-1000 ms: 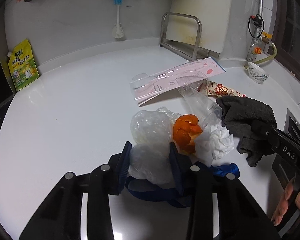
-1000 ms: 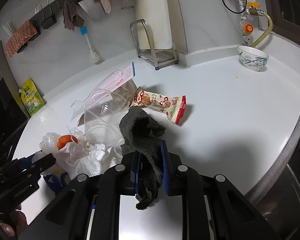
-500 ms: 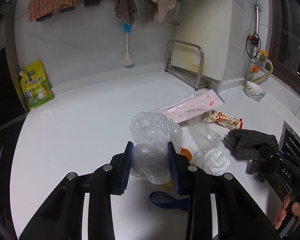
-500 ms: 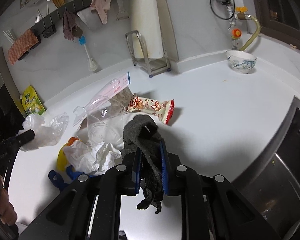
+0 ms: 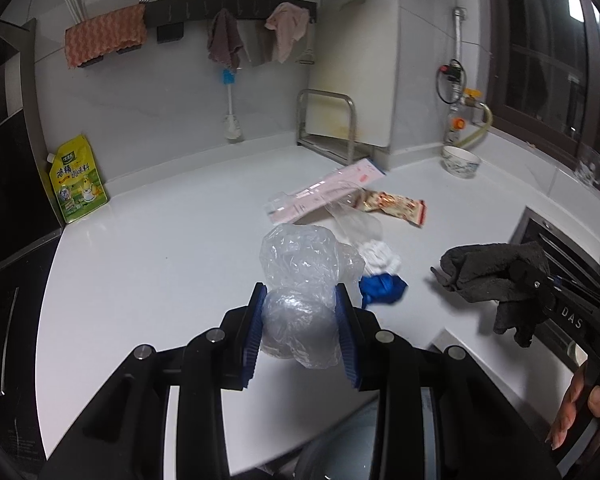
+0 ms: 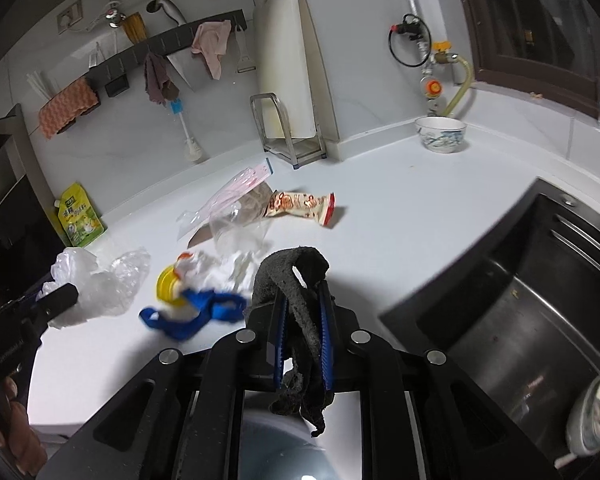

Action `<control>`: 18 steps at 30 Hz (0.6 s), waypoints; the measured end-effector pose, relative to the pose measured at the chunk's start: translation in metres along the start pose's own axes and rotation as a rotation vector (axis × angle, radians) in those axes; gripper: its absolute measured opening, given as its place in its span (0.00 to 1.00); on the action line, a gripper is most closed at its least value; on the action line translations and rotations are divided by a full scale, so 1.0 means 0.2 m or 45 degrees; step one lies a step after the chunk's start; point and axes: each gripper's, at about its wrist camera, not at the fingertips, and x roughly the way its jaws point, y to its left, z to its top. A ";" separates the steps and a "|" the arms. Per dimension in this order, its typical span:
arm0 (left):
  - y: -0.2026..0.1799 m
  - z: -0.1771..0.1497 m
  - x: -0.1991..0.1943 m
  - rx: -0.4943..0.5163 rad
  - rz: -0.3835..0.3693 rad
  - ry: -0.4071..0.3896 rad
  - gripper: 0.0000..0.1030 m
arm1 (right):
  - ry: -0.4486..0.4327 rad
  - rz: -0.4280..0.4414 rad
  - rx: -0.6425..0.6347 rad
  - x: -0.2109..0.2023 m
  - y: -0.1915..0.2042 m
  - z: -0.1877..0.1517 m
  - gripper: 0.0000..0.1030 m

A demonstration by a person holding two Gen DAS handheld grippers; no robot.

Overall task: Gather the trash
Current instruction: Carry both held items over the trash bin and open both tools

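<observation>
Two grippers each carry trash. From the left wrist, the left gripper (image 5: 300,322) is clamped on a crumpled clear plastic bag (image 5: 300,280), lifted off the white counter (image 5: 160,248), apparently for binning. From the right wrist, the right gripper (image 6: 302,334) pinches a dark rag (image 6: 296,300) near the sink (image 6: 520,300); a snack wrapper (image 6: 302,205) lies farther off.

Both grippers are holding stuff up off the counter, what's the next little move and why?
Probably release over the bin: the left gripper clamps the crumpled clear plastic bag, the right gripper the dark rag, and a round container rim shows just below both.
</observation>
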 end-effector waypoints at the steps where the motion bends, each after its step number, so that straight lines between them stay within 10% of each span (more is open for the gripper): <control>1: -0.02 -0.03 -0.03 0.013 -0.007 -0.008 0.32 | -0.006 -0.003 0.006 -0.04 0.01 -0.03 0.13; 18: -0.24 -0.52 -0.37 0.200 -0.156 0.014 0.33 | 0.121 -0.084 0.040 -0.47 0.11 -0.66 0.13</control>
